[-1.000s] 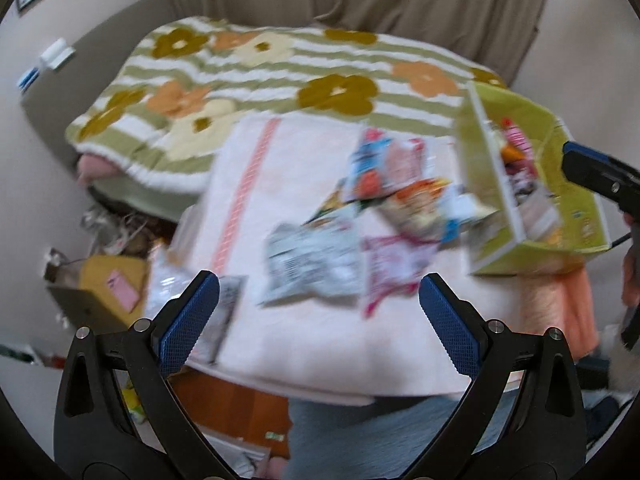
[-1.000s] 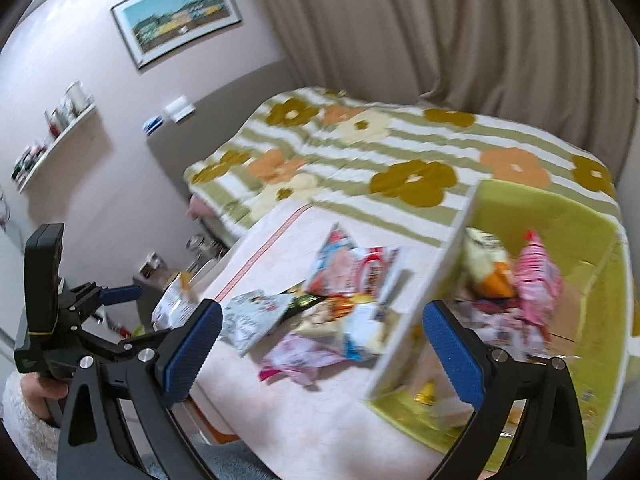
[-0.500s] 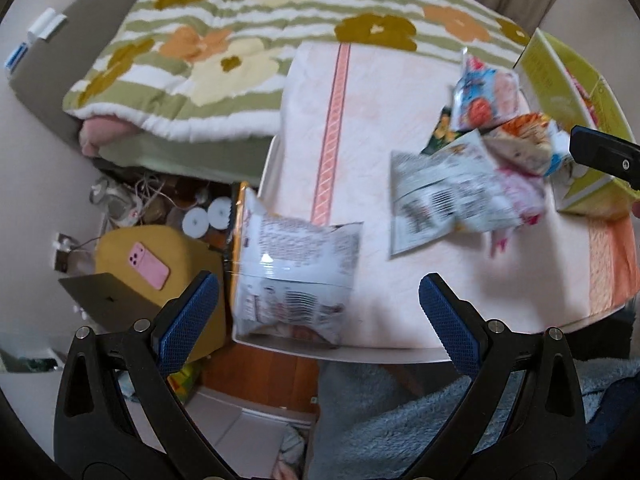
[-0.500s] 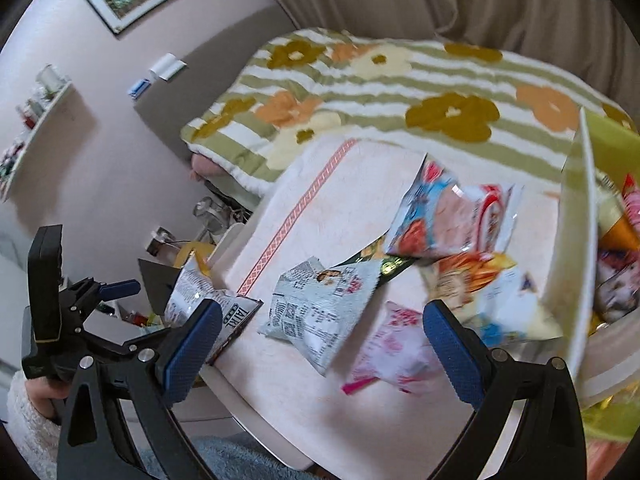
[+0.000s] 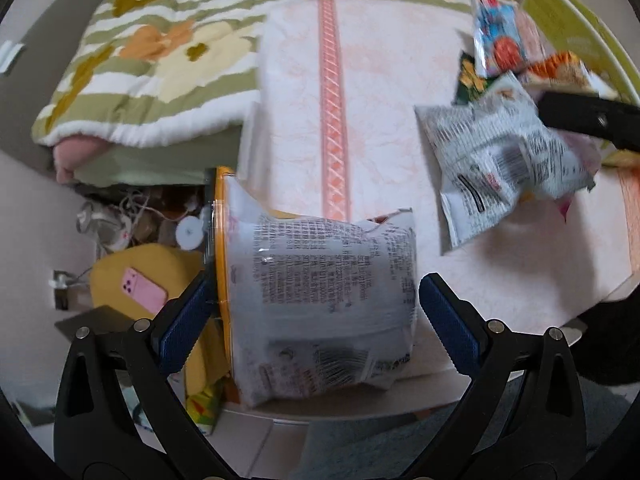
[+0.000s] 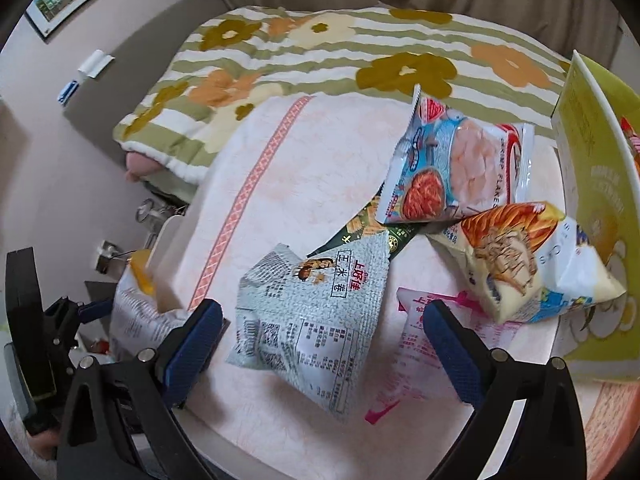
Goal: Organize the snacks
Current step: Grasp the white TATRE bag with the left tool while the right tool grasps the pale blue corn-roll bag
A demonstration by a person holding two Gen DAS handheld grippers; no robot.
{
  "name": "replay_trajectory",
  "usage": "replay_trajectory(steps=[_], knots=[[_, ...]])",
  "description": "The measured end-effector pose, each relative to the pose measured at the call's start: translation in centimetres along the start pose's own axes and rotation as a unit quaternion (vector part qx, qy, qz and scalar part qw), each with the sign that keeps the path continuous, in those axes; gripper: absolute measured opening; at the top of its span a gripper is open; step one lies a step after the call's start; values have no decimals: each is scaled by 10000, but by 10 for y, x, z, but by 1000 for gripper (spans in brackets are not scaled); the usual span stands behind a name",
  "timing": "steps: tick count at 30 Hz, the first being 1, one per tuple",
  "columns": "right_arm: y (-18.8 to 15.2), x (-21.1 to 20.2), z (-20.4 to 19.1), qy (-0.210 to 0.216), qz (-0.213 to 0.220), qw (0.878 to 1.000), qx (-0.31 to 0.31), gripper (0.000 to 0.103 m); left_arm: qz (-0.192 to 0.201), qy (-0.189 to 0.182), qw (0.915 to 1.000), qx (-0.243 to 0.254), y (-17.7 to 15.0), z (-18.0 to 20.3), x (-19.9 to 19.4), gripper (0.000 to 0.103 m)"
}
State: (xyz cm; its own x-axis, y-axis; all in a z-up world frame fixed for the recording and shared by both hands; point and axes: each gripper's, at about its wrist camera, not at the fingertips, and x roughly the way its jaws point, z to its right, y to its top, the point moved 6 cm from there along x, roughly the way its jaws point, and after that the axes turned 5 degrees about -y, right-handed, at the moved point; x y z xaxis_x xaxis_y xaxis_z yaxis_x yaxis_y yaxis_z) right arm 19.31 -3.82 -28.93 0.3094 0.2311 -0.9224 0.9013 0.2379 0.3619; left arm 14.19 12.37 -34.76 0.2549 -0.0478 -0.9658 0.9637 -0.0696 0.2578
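Note:
My left gripper (image 5: 316,320) is open, its blue pads on either side of a silver snack bag with an orange edge (image 5: 320,304) that overhangs the table's near left corner. That bag also shows in the right wrist view (image 6: 138,312). My right gripper (image 6: 320,344) is open above a grey-white snack bag (image 6: 316,320), seen too in the left wrist view (image 5: 504,168). Beside it lie a pink bag (image 6: 416,356), a dark green bag (image 6: 372,228), a blue shrimp-flakes bag (image 6: 456,168) and an orange-and-white bag (image 6: 524,260).
A yellow-green box (image 6: 592,200) with snacks stands at the table's right. The table has a pink cloth (image 5: 360,100). A flowered blanket (image 6: 320,52) covers the bed behind. Left of the table, a yellow cushion with a pink phone (image 5: 144,292) lies on the floor.
My left gripper has come down and closer around the silver bag at the table corner. My right gripper has moved lower and closer over the grey-white bag.

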Motion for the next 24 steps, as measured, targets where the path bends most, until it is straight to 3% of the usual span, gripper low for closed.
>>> replay_trajectory(steps=[8, 14, 21, 24], knots=[[-5, 19, -8, 68, -69, 9996, -256, 100, 127, 576, 9976, 365, 2, 16, 8, 101], [-8, 32, -11, 174, -101, 9979, -618, 100, 242, 1067, 9908, 802, 4, 35, 9, 101], [-10, 42, -14, 369, -185, 9959, -801, 100, 30, 892, 9917, 925, 3, 46, 26, 99], [-9, 43, -14, 497, -172, 9955, -786, 91, 56, 647, 9938, 899, 0, 48, 25, 84]])
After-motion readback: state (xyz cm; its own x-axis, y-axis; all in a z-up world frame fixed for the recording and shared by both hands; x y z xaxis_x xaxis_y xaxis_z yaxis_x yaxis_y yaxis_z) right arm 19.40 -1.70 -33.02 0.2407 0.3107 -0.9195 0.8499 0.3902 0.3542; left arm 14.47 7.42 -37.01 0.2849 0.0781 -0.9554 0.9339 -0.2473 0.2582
